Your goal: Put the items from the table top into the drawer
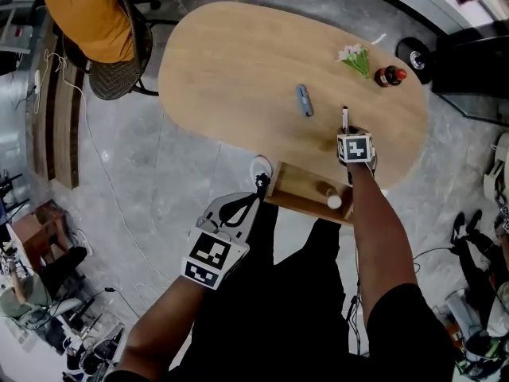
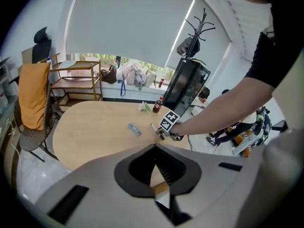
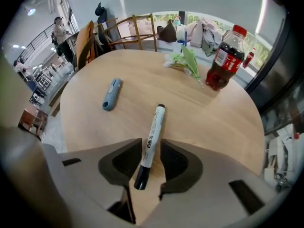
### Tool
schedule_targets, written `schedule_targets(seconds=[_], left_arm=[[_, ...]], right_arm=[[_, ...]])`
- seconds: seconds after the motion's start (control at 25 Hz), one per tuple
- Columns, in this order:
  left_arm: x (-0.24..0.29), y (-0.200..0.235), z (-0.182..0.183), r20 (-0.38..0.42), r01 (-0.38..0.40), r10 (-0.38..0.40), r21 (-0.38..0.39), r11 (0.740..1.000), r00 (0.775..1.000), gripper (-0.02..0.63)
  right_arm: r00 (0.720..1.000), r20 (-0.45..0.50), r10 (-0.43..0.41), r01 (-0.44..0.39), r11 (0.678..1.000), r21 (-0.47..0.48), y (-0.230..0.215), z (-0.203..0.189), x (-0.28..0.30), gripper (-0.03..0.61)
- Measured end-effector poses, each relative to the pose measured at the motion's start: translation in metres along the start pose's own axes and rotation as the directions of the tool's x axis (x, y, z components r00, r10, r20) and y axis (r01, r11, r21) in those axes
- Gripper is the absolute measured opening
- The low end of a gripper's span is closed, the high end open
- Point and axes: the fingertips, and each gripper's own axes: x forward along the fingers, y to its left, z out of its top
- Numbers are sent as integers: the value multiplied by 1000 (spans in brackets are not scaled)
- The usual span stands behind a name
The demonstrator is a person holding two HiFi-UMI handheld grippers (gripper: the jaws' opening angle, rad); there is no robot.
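Straddling the marker [image 3: 154,128] with spread right tongs [image 3: 150,142], marker half-hidden beneath them in head view, left tongs [image 2: 155,147] pressed together.

Head view steeply down on table [image 1: 238,70], left gripper view distant, right gripper view close above it

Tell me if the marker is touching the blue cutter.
Apart. The right gripper view shows bare table between the marker and the cutter.
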Motion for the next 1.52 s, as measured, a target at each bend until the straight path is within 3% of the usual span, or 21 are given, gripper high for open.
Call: schedule_targets(seconds=[0.28,0.36,0.44,0.72,0.84,0.96,1.2,1.32,1.52], left_arm=[[-5,0,-2,10,7,-6,-11,1000,1000,2],[-6,0,0,22,9,-9,-9,1000,1000,2],[-6,0,1,30,19,-19,-2,1000,999,2],[-13,10,10,53,87,-90,57,995,995,2],[-13,6,14,47,123,-127,84,989,991,2],[-19,-1,11,43,143,-148,97,985,988,2],[-28,-4,-9,73,107,-111,53,993,991,2],[-26,-7,-23,89,73,-75,15,997,993,2],[-16,-21,-55,83,37,-37,7,999,996,2]], right_arm=[[999,-35,-7,7,1000,-4,1,-6,6,106],[999,-47,-11,11,1000,-5,-2,-8,3,57],[999,-52,-6,6,1000,1,0,-14,-2,57],[999,5,35,-35,999,-2,49,-34,-41,57],[997,19,71,-70,996,-63,80,-50,-60,57],[993,-29,118,-121,975,-186,120,-82,-77,57],[969,-213,128,-212,872,-441,178,-171,-64,57],[960,-262,95,-216,849,-482,185,-199,-44,57],[968,-238,80,-189,856,-481,187,-215,0,58]])
